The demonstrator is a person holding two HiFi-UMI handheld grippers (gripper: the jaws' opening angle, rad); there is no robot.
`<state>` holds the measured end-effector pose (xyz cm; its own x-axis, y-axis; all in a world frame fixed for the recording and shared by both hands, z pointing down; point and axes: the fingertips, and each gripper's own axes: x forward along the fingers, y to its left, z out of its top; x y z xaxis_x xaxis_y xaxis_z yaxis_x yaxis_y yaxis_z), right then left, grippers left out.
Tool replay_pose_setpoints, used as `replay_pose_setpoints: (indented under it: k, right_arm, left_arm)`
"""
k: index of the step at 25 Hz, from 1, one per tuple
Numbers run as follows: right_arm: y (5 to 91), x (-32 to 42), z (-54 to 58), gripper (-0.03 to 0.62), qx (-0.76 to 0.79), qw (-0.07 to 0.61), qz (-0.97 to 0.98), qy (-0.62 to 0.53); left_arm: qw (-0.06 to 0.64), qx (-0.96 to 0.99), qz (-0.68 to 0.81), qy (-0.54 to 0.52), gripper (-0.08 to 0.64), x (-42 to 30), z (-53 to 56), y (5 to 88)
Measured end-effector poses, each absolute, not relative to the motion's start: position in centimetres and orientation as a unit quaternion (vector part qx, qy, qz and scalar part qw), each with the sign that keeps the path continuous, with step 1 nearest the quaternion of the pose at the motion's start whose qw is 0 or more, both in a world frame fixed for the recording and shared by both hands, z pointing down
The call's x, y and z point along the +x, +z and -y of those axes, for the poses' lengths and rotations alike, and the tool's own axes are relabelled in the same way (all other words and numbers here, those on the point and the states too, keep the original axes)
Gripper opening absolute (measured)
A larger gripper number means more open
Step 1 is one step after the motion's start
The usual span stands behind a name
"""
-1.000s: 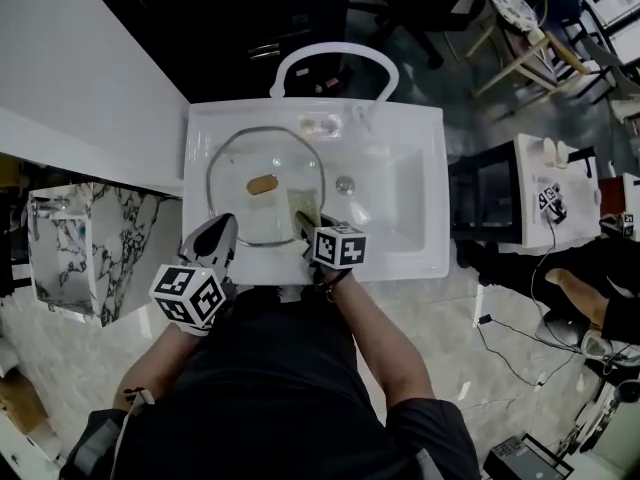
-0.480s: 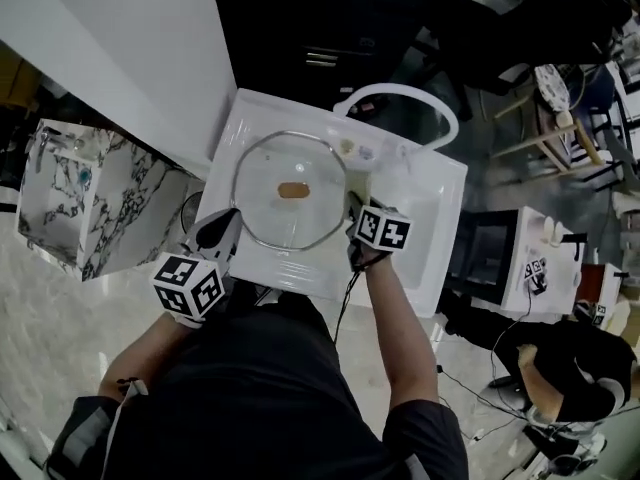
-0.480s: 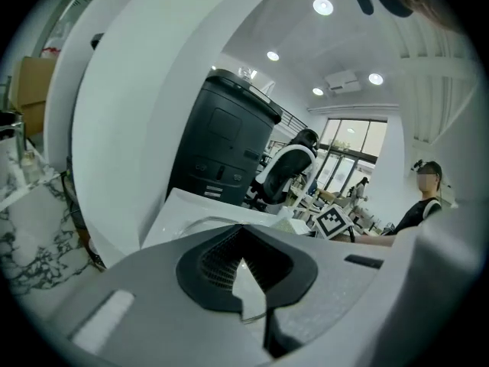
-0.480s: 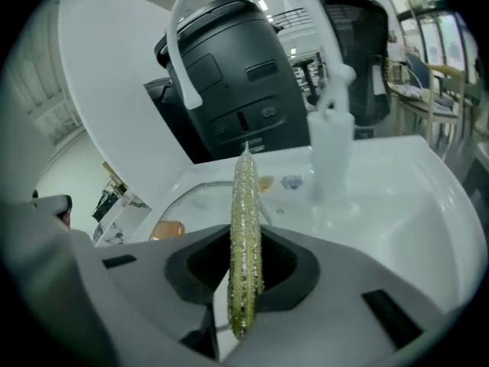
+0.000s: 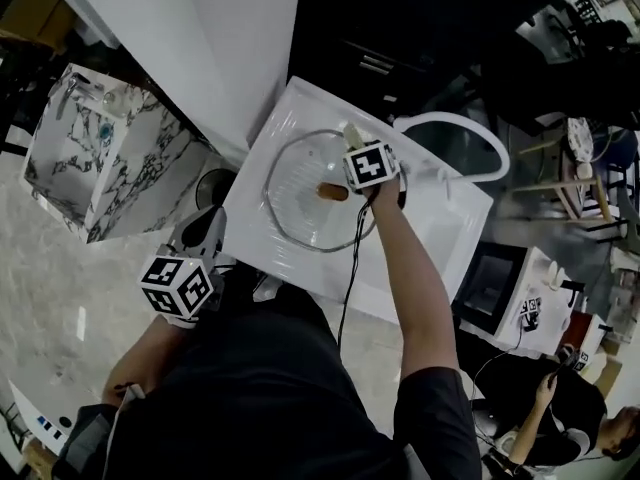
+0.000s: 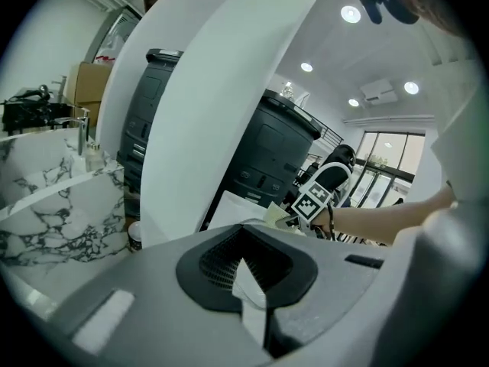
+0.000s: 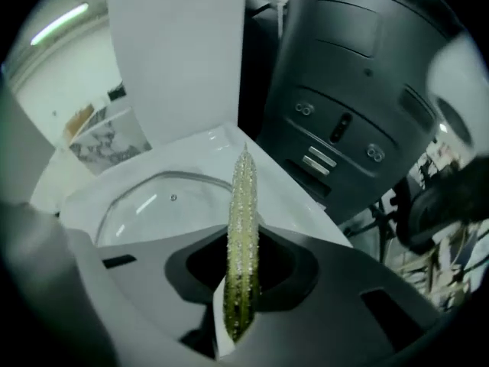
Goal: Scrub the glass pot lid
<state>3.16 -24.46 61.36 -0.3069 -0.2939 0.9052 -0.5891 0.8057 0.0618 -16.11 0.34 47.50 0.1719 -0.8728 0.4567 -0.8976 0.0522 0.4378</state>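
1. Scrubbing appears to be in progress rather than finished. At the lower left of the head view, the left gripper (image 5: 207, 226) sits off the near corner of the sink (image 5: 440, 218), apart from the lid. Its own view shows its fingers (image 6: 248, 281) clenched together with nothing between them, so it takes no part in the work at this moment.

2. Lying in the white sink at the centre of the frame, the glass pot lid (image 5: 300, 213) rests dome-up, and its brownish knob (image 5: 332, 192) sits near the middle. It is clear glass inside a thin metal rim. A small vent hole and a streak of reflected light show in the right gripper view (image 7: 153, 197). No foam or visible grime can be made out, so how much has been cleaned cannot be judged.

3. Reaching across the lid to its upper right edge, the right gripper (image 5: 356, 143) has its fingers clamped on a yellow-green sponge (image 7: 243, 228). The sponge is seen edge-on and speckled with droplets. It points over the lid's far rim, and whether it presses on the glass cannot be told.

4. Judging by the sponge's place at the far edge, the near and left parts of the dome, and the underside, are probably left to scrub.
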Motion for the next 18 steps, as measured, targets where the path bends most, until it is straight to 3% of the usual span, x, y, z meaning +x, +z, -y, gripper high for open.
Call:
replay_pose_setpoints:
  k: [3,18]
  right_arm:
    - [62.2,1.1,24.3,0.066,0.255,0.561,0.784,0.074]
    - [62.3,-6.6,17.7,0.066,0.098,0.57,0.812,-0.078]
  left_arm:
    - [0.339,0.678,0.652,0.015,0.0,-17.3,-1.0,47.9]
    - [0.338,0.691,0.639,0.018,0.0,-16.4,-0.2,47.8]
